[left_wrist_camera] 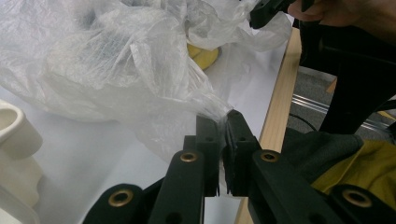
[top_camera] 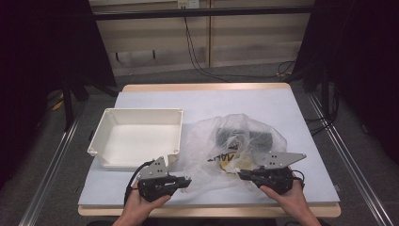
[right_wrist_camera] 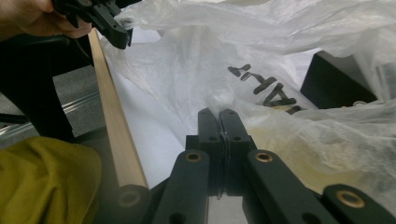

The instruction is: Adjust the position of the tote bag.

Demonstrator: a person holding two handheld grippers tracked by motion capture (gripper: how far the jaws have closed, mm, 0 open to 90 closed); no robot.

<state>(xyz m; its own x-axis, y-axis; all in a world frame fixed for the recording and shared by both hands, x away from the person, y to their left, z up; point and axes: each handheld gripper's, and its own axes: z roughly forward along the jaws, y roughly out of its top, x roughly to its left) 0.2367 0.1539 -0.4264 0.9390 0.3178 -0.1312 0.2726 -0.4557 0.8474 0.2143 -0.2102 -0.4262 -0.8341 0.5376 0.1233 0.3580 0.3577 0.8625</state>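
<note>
- Our left gripper (top_camera: 187, 181) pinches the near left edge of the one plastic bag (top_camera: 231, 141); its jaws are pressed together on the thin film.
- Our right gripper (top_camera: 241, 174) pinches the bag's near right edge the same way.
- The bag lies just ahead of both grippers, stretched between them.
- The table edge (right_wrist_camera: 112, 119) runs close behind our grippers.
- One white tray (top_camera: 136, 136) sits ahead of our left gripper.
- Black letters (right_wrist_camera: 266, 86) show on the bag; we cannot read them.
</note>
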